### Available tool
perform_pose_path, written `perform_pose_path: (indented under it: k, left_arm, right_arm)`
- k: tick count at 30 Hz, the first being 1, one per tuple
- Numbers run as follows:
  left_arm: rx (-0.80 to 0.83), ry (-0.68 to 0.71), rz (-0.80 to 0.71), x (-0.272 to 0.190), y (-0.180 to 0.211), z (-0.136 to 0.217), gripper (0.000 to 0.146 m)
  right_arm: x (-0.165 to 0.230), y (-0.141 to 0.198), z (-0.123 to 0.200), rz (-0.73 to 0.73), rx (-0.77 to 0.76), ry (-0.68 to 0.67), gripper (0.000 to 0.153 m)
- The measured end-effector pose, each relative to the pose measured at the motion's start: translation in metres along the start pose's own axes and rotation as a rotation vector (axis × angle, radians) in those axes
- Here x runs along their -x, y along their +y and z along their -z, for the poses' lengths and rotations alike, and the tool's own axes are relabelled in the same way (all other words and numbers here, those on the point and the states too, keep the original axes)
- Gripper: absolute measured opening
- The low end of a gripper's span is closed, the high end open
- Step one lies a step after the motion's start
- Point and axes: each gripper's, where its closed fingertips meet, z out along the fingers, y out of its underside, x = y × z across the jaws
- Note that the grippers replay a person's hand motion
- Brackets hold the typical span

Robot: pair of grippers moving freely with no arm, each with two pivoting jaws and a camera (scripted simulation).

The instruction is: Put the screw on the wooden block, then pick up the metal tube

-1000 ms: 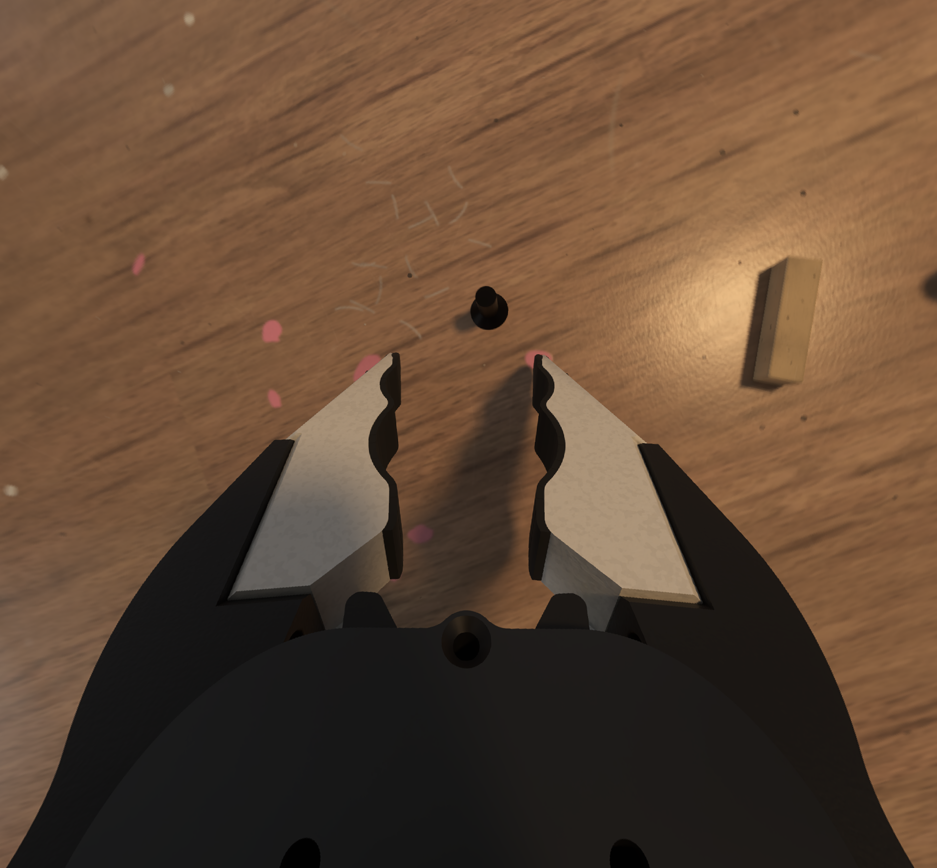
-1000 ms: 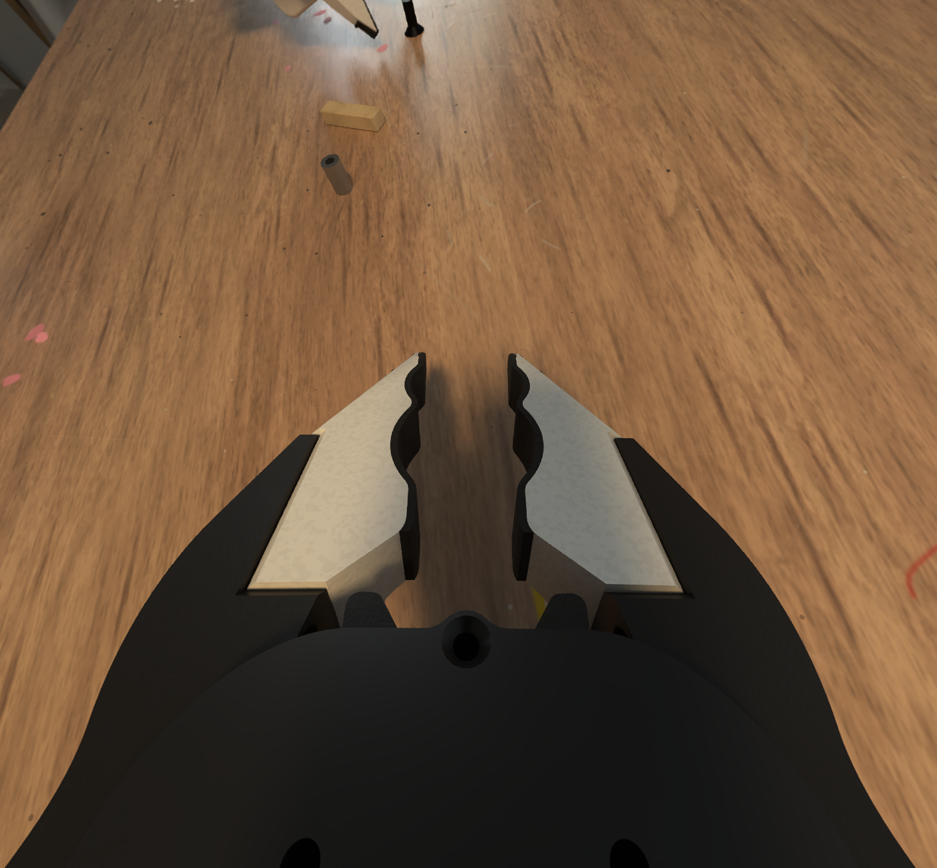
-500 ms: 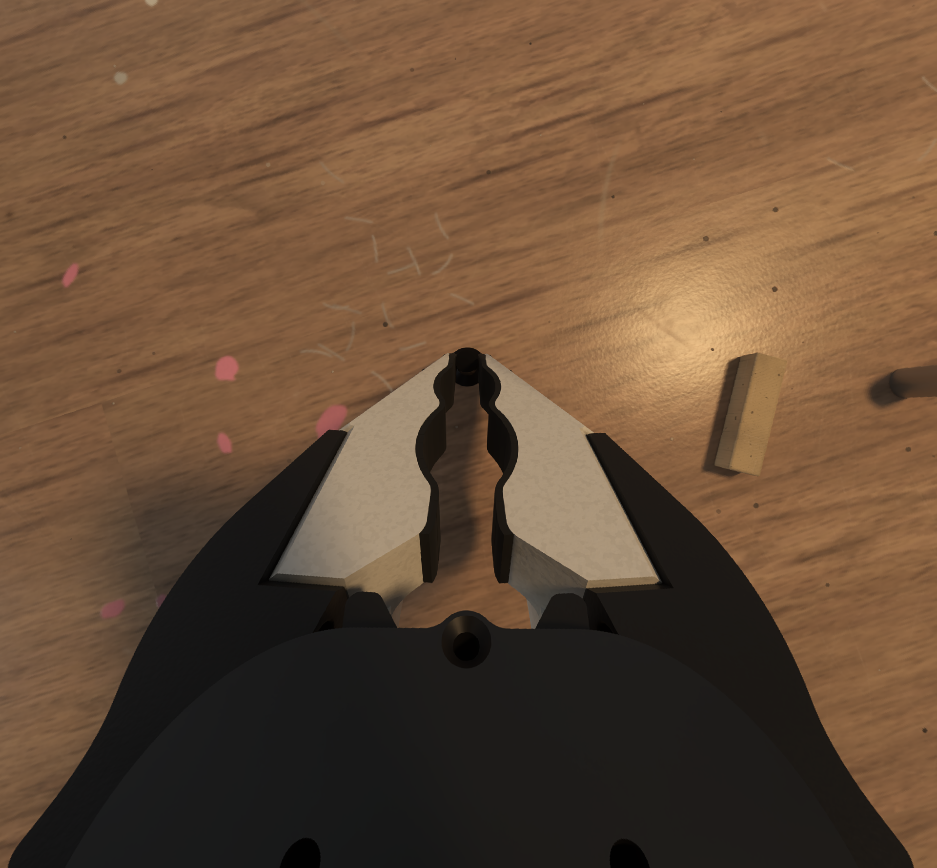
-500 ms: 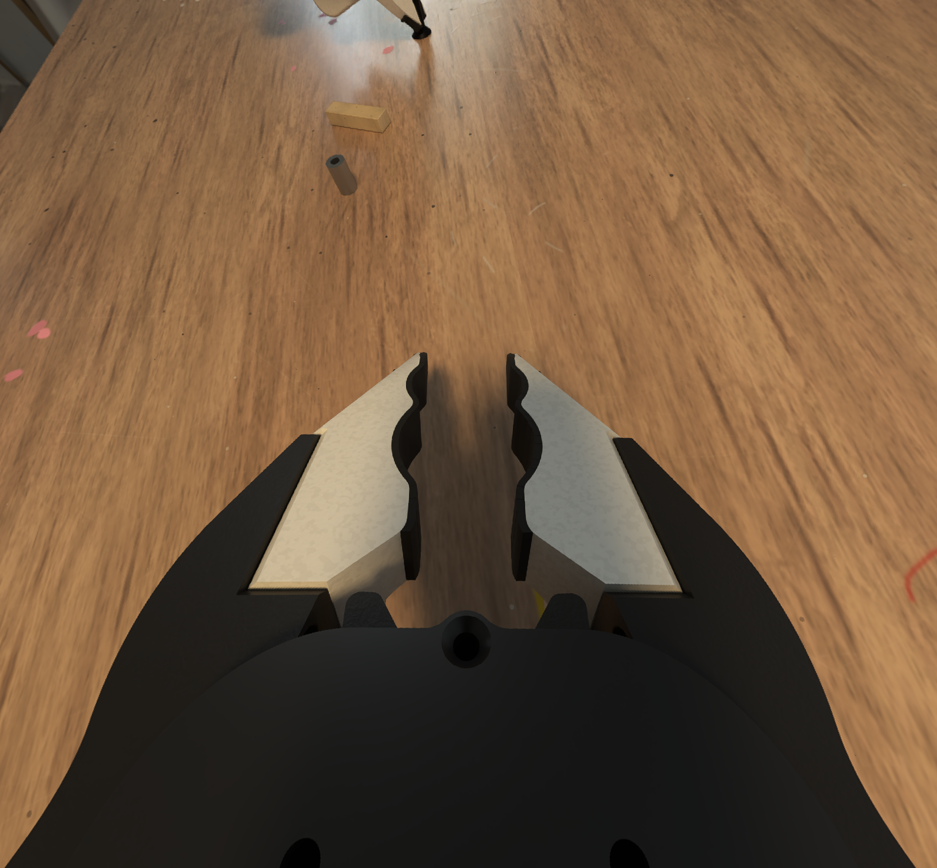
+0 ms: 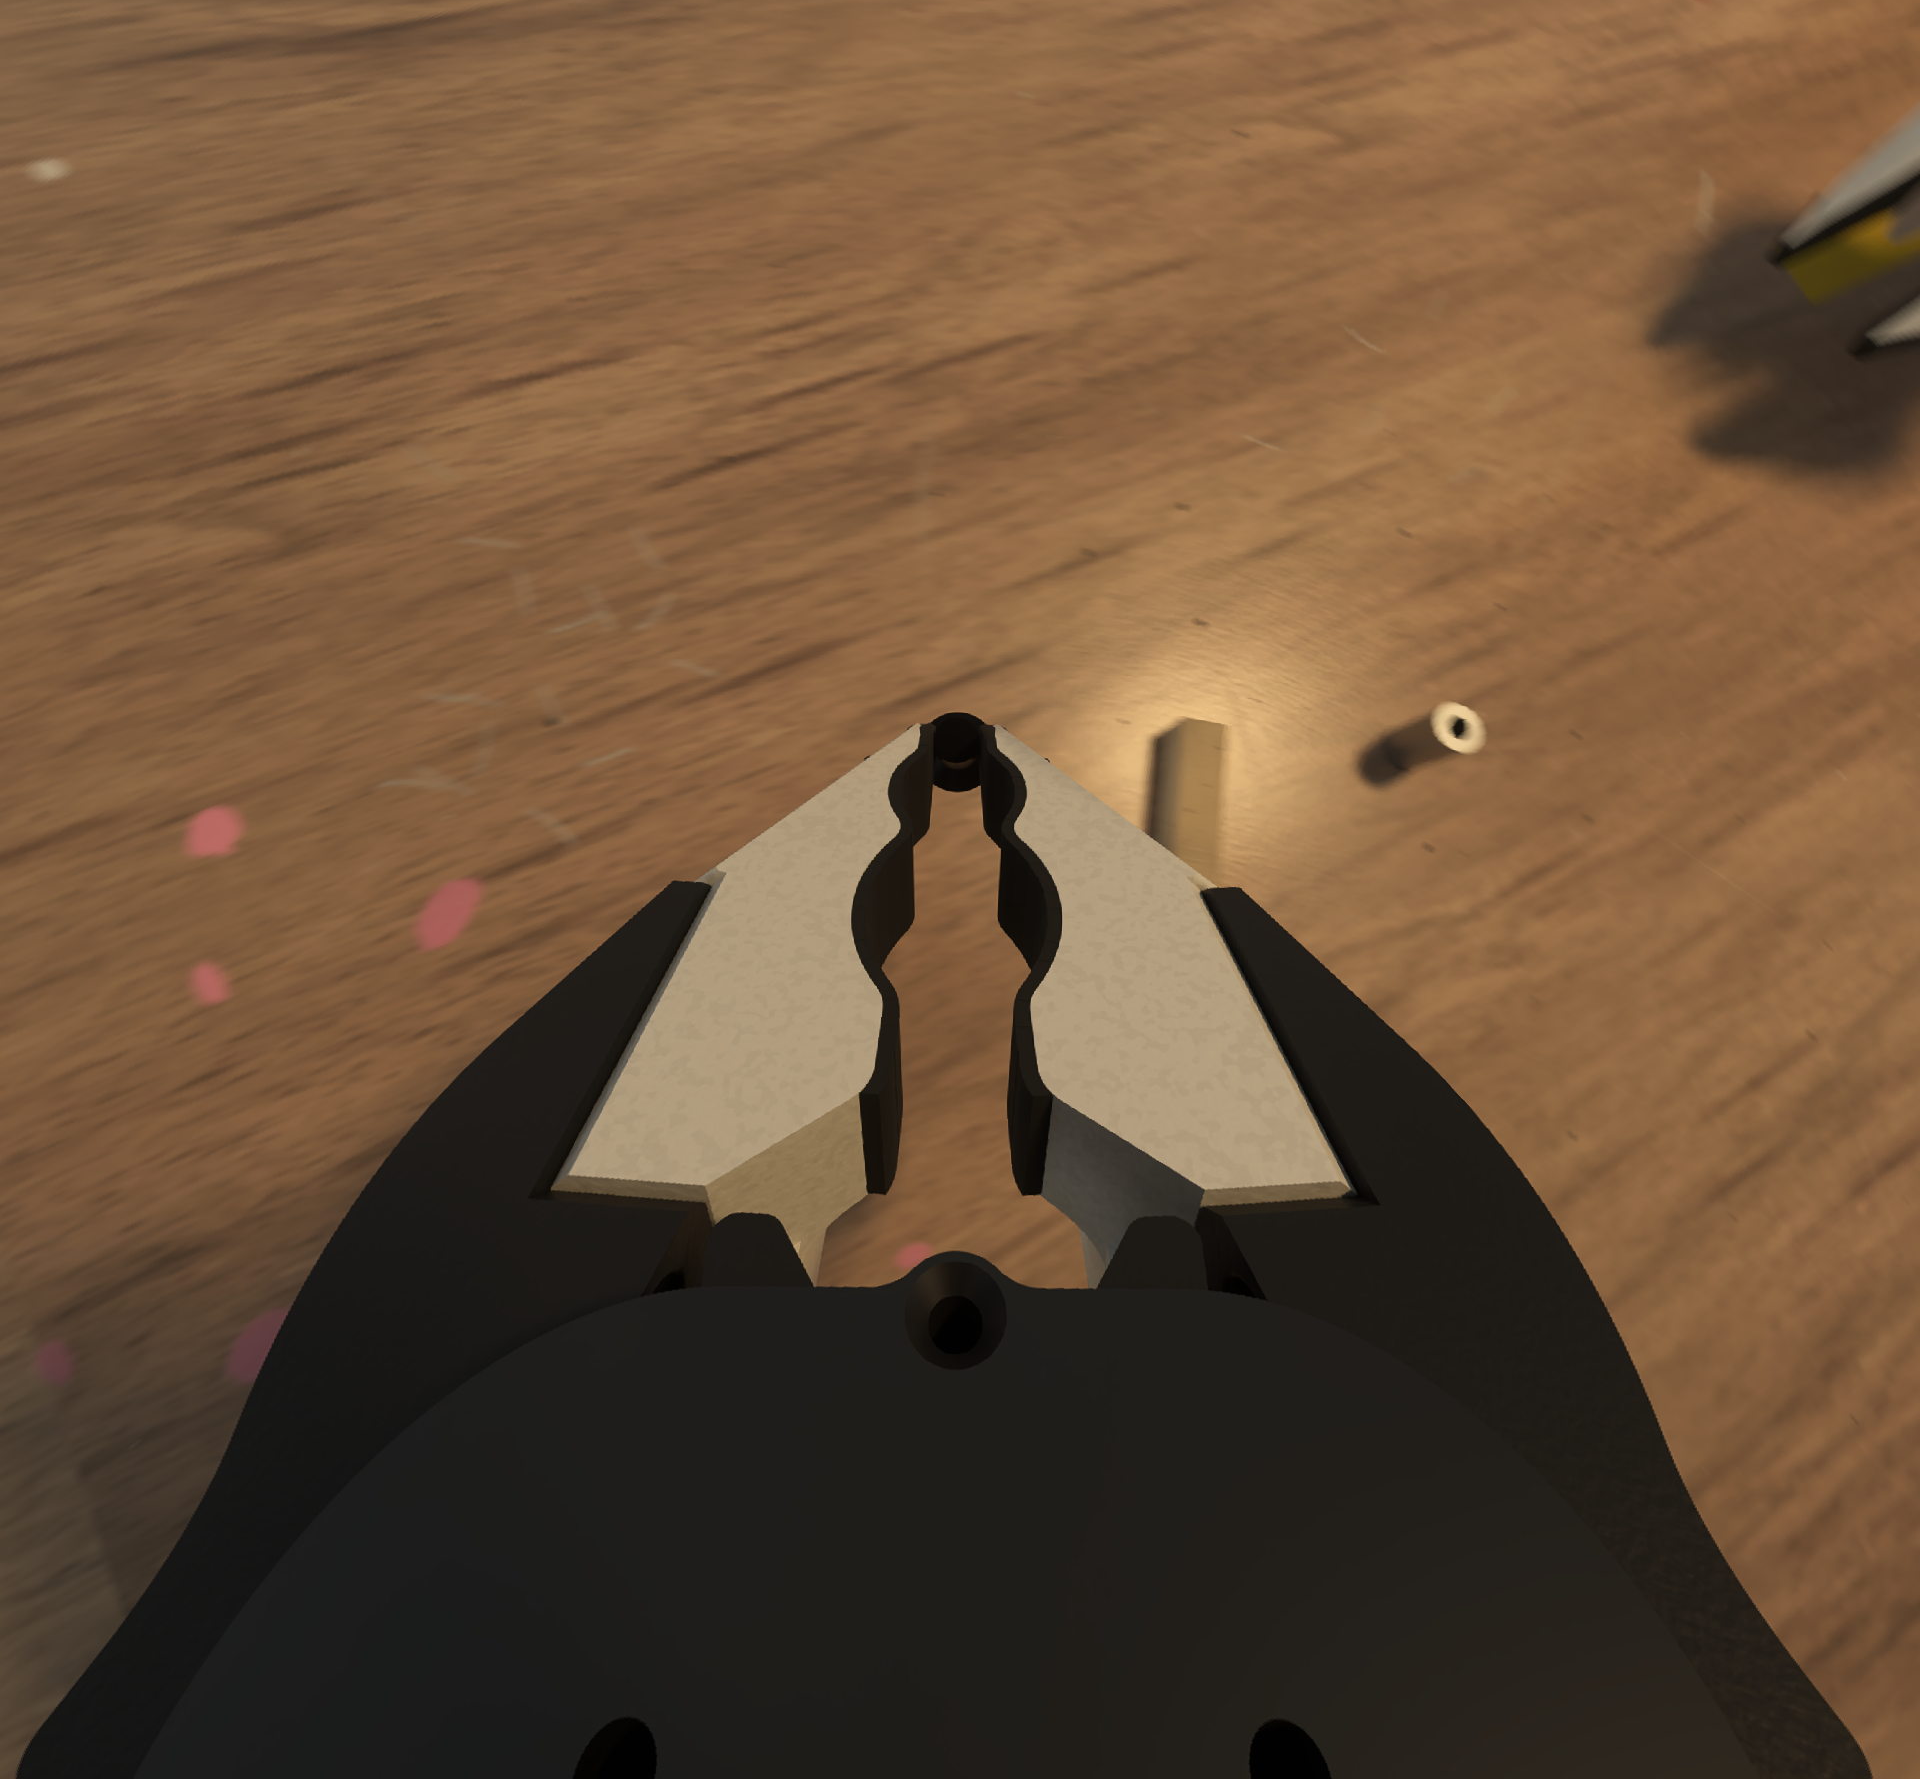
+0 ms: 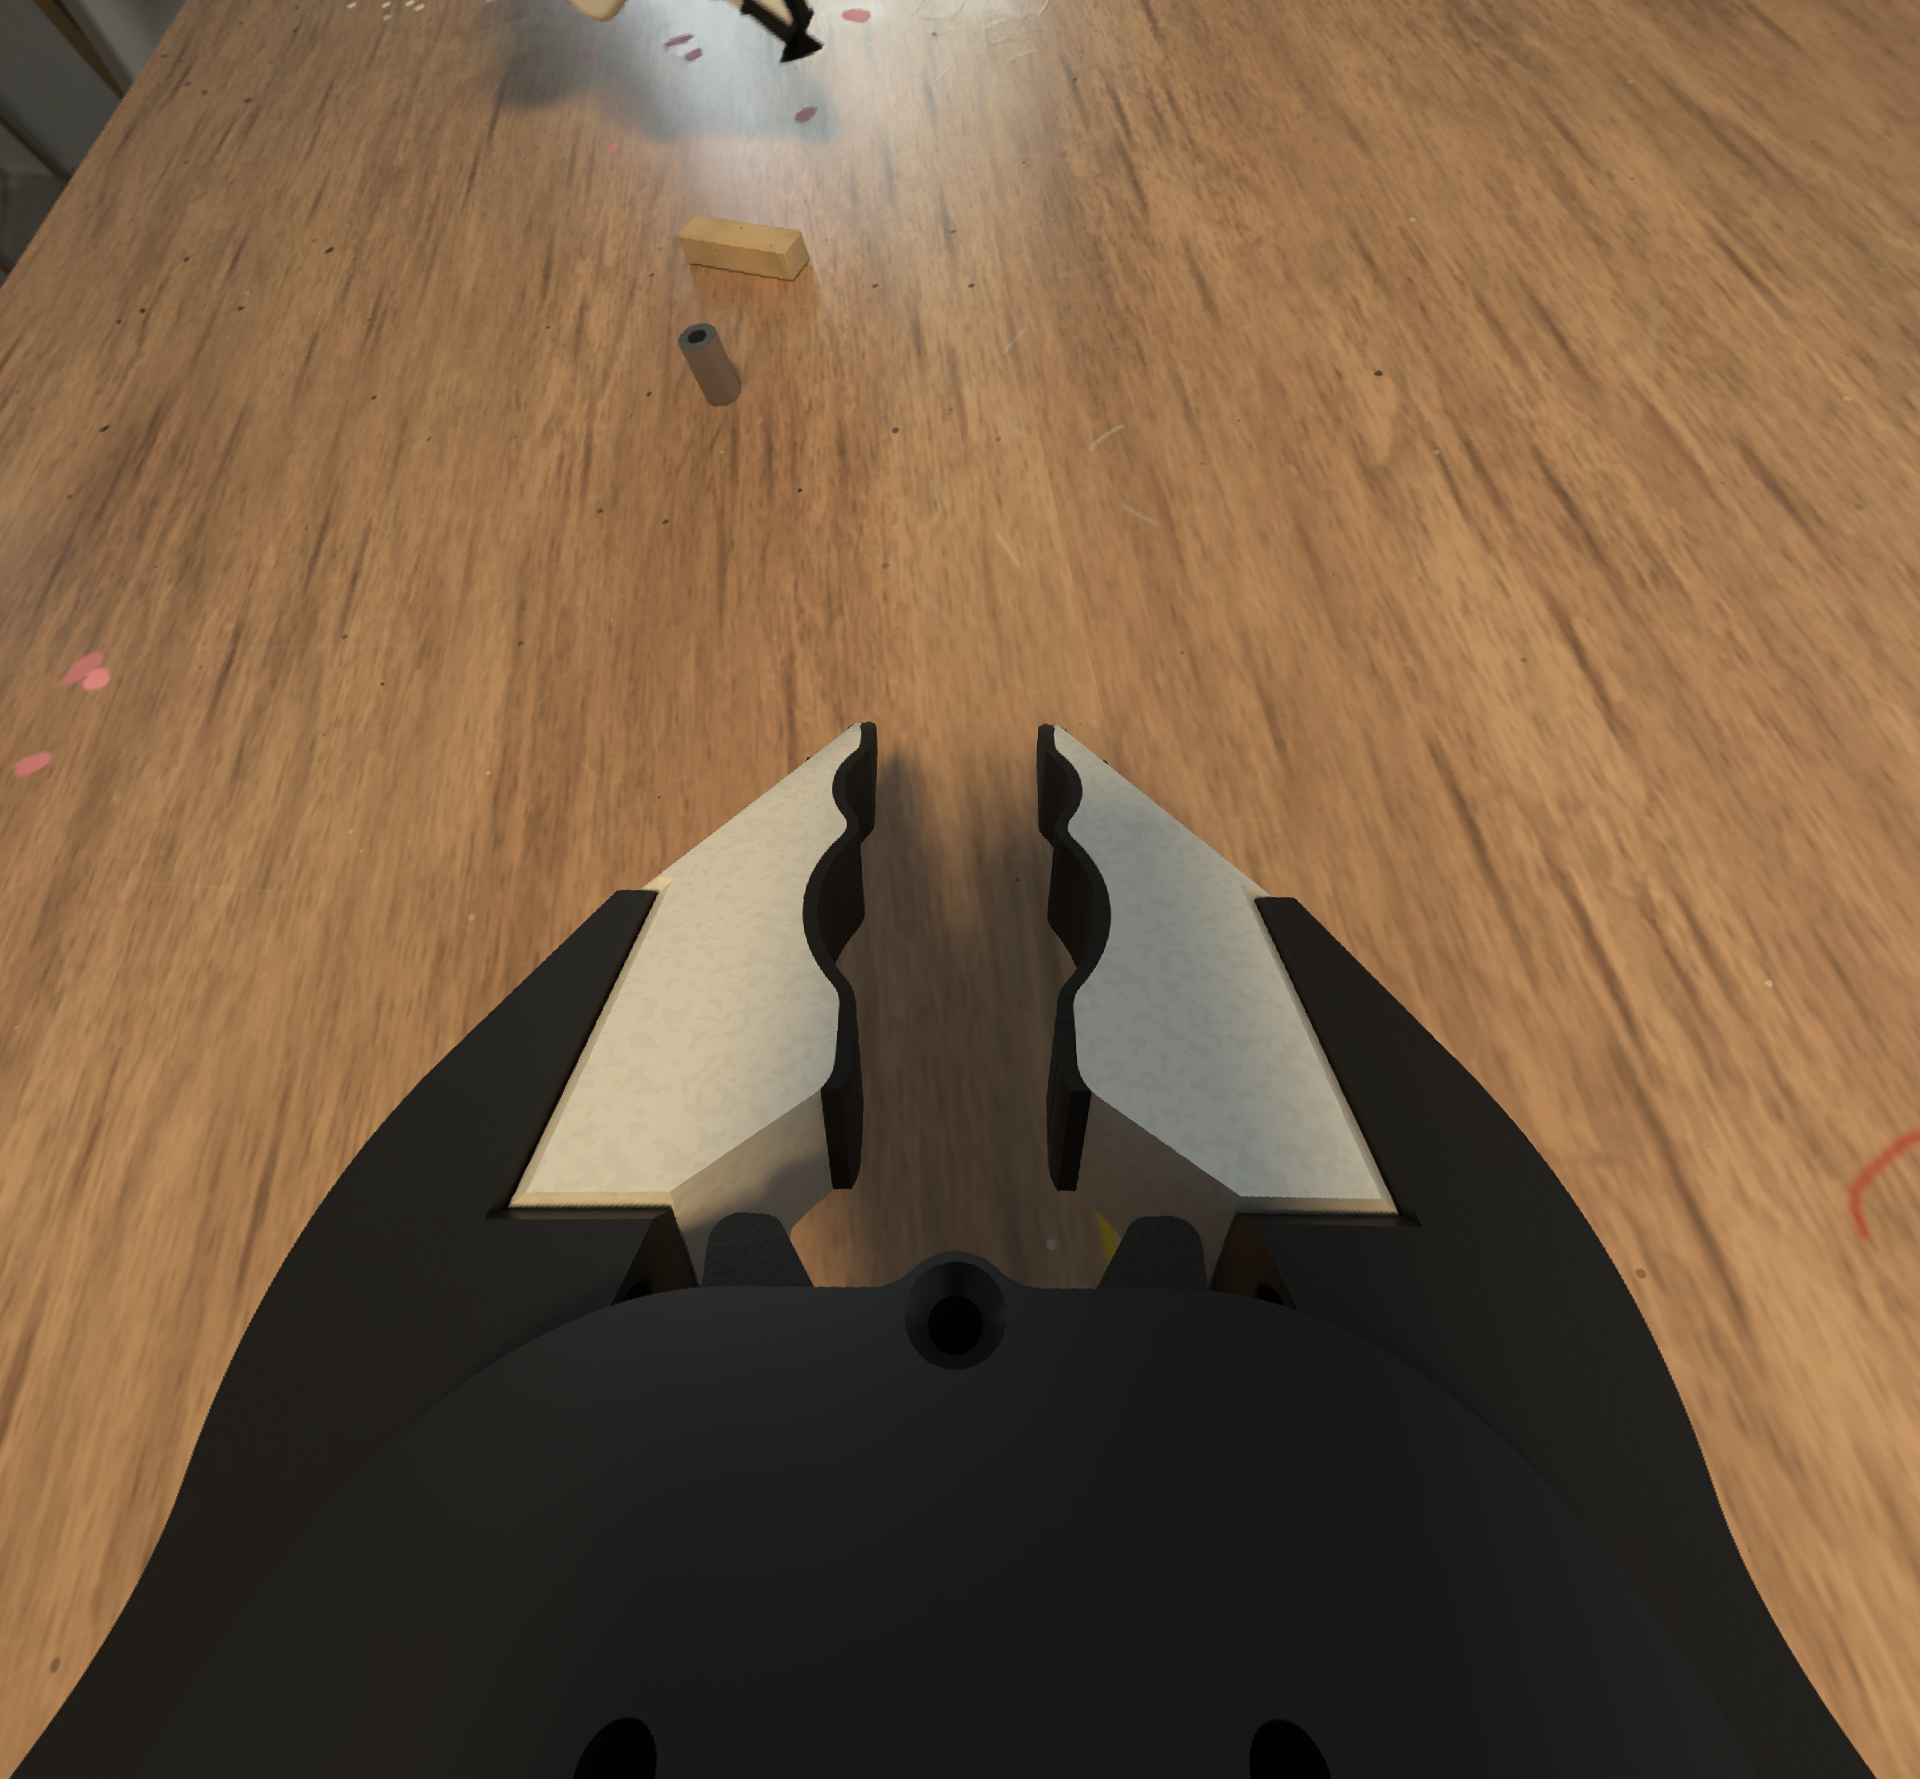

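Currently the left gripper [image 5: 958, 753] is pinching the small black screw [image 5: 957, 755] at its fingertips, lifted clear of the brown wooden table [image 5: 727, 275]. Right of those fingers, the pale wooden block [image 5: 1187, 799] and grey metal tube [image 5: 1423, 755] are lying apart. The right gripper [image 6: 956, 742] is hovering with fingers spread, gripping nothing.

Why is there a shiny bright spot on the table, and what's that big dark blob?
Left wrist view: a lamp's glare glows on the table right by the wooden block; the dark blob is the right gripper's shadow. Right wrist view: whitish glare lies under the left gripper, and the wood grain smears toward the edges.
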Motion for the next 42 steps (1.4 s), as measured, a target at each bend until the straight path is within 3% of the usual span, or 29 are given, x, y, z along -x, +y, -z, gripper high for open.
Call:
perform_pose_path:
  k: [4,9,10,11,15,20,26,30,32,42]
  left_arm:
    - [0.092,0.039,-0.110,-0.043,0.015,-0.011,0.008]
    - [0.093,0.038,-0.123,-0.060,0.025,-0.019,0.011]
    - [0.089,0.045,-0.110,-0.062,0.025,-0.019,0.031]
    - [0.082,0.051,-0.101,-0.062,0.024,-0.017,0.042]
    - [0.085,0.044,-0.199,-0.075,0.015,-0.012,0.053]
    - [0.153,0.110,-0.364,-0.115,0.019,-0.028,0.050]
    - [0.224,0.090,-0.524,-0.117,0.026,-0.043,0.048]
    - [0.251,0.123,-0.561,-0.119,0.027,-0.047,0.036]
    - [0.249,0.116,-0.563,-0.120,0.026,-0.049,0.012]
    - [0.186,0.092,-0.448,-0.112,0.014,-0.048,0.012]
  right_arm:
    - [0.000,0.000,0.000,0.000,0.002,0.000,0.030]
    - [0.000,0.000,0.000,0.002,0.002,-0.003,0.030]
    - [0.001,0.000,0.000,0.003,0.002,-0.004,0.030]
    - [0.001,0.000,0.000,0.004,0.001,-0.004,0.030]
    - [0.001,0.001,0.000,0.011,0.003,0.002,0.030]
    - [0.001,0.000,0.000,0.014,0.002,0.002,0.030]
    - [0.001,0.000,0.000,0.016,-0.006,0.001,0.030]
    - [0.002,-0.001,0.001,0.020,-0.010,0.001,0.030]
    - [0.002,-0.001,0.001,0.019,-0.014,0.003,0.030]
    - [0.002,-0.003,0.003,0.019,-0.033,-0.004,0.030]
